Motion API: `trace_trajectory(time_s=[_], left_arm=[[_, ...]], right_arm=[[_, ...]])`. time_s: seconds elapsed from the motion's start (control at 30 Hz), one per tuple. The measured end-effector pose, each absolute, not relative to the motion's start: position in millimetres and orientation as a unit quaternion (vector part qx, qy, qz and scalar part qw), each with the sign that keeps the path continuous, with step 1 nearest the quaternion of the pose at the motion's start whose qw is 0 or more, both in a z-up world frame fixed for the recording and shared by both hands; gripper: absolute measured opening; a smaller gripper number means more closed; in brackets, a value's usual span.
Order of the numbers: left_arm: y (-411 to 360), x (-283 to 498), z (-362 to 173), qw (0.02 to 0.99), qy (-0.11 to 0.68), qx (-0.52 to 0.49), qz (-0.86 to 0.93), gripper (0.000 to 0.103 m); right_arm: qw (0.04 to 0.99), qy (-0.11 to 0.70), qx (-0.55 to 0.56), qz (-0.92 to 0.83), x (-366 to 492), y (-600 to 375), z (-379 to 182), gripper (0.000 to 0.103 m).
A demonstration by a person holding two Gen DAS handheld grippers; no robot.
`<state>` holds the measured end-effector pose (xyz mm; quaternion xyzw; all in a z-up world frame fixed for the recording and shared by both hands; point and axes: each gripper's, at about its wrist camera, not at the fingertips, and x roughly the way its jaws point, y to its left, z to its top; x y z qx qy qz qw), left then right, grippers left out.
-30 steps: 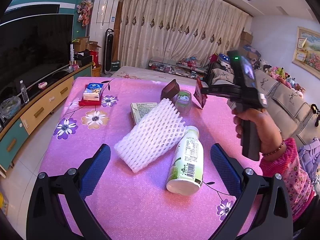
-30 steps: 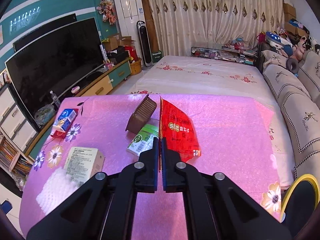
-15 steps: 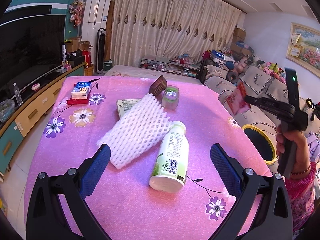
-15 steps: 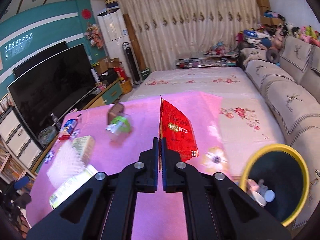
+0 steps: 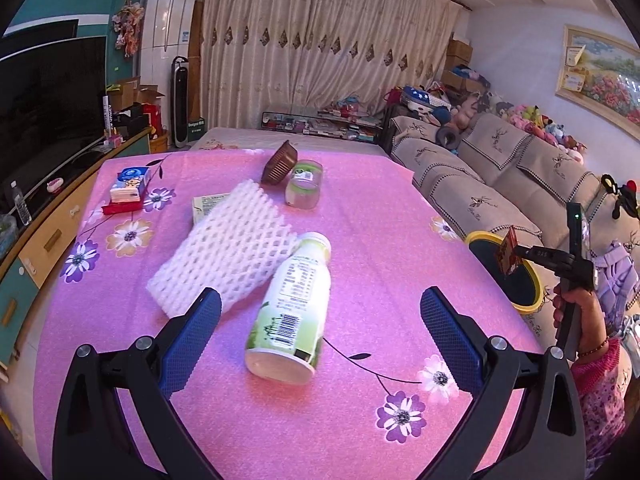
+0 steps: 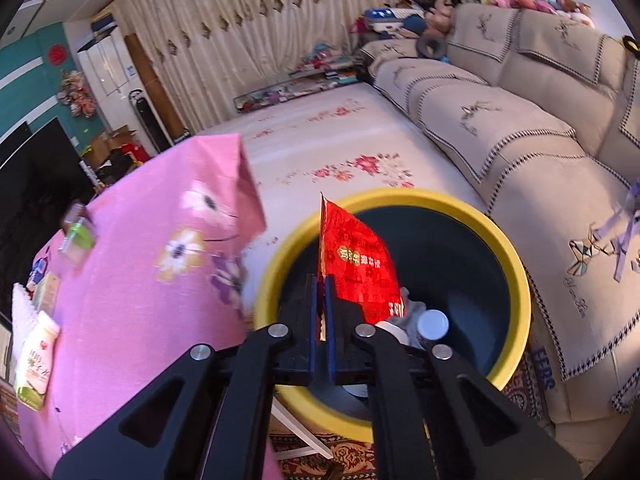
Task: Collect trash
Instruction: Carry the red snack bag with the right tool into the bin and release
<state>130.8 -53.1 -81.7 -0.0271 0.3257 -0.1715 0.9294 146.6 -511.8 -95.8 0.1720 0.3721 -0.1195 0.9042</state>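
Left wrist view: the left gripper [image 5: 320,332] hangs spread wide over the pink flowered tablecloth [image 5: 384,216], its jaws either side of a toppled white plastic drink bottle with a green label [image 5: 294,308] that touches a white foam mesh sleeve [image 5: 228,252]. A hasty grab could roll the bottle or snag the sleeve.

Right wrist view: the right gripper [image 6: 320,312] pinches a red crinkly foil wrapper [image 6: 358,268] above the round yellow-rimmed bin [image 6: 516,264], near its left rim. Released there, the light wrapper might flutter outside.
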Motion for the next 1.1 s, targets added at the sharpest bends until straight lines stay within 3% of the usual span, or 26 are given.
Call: trace_trajectory(time_s=[0.07, 0.17, 0.57, 1.1], left_arm=[[-56.6, 131.4, -83.1, 0.928, 0.329, -0.024, -0.176, 0.098], [-57.8, 132.8, -84.1, 0.925, 0.333, -0.025, -0.18, 0.098], [-45.8, 155.3, -103.2, 0.91, 0.357, -0.041, -0.205, 0.098], [-70.5, 183.3, -143.7, 0.901, 0.401, 0.015, -0.165, 0.096]], right_arm=[[0.9, 0.378, 0.179, -0.124, 146.9, -518.2, -104.7, 0.009], [0.898, 0.377, 0.182, -0.133, 144.8, -521.3, -110.3, 0.028], [0.904, 0.374, 0.167, -0.126, 142.6, -502.4, -102.3, 0.029], [0.903, 0.378, 0.171, -0.111, 143.2, -498.2, -104.3, 0.029]])
